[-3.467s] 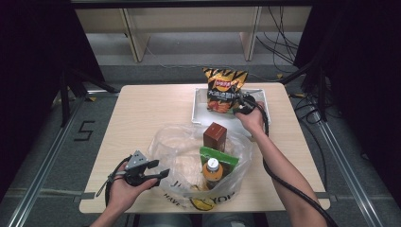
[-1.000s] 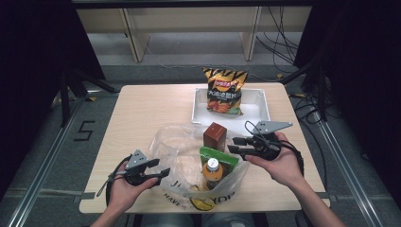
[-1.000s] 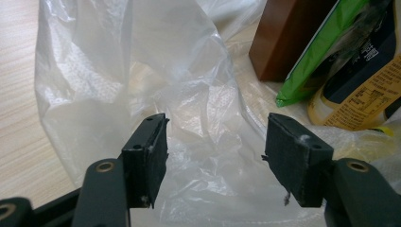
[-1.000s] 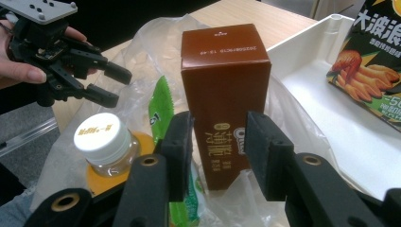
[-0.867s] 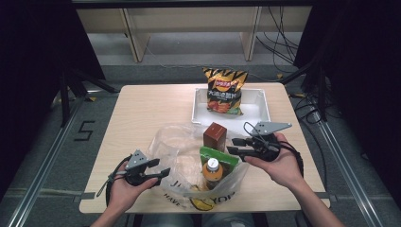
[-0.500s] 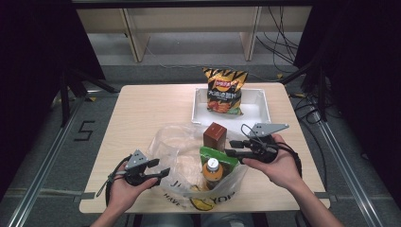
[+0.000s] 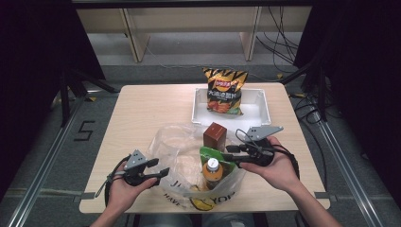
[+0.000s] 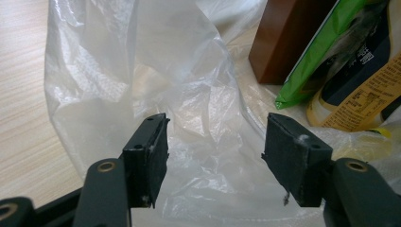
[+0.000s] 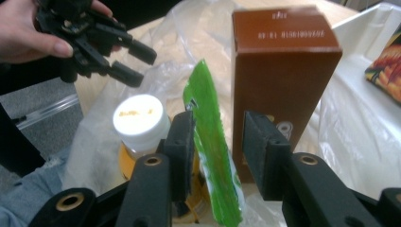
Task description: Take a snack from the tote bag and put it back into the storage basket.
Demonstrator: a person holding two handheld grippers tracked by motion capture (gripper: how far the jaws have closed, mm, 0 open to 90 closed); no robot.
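A clear plastic bag lies open on the table's near side. It holds a brown box, a green packet and a white-capped bottle with a yellow label. My right gripper reaches in from the right. Its jaws have just been closing and stand either side of the green packet, with a gap still showing at the right pad. The brown box stands just behind. My left gripper is open at the bag's left edge, facing crumpled plastic.
A white tray sits at the table's far right, with an orange chips bag standing against its left part. Bare wood lies left of the plastic bag. The table's front edge runs just below both hands.
The right hand came from the chips bag at the tray down to the plastic bag. Over the last second it edged left toward the green packet. The left gripper has not moved.
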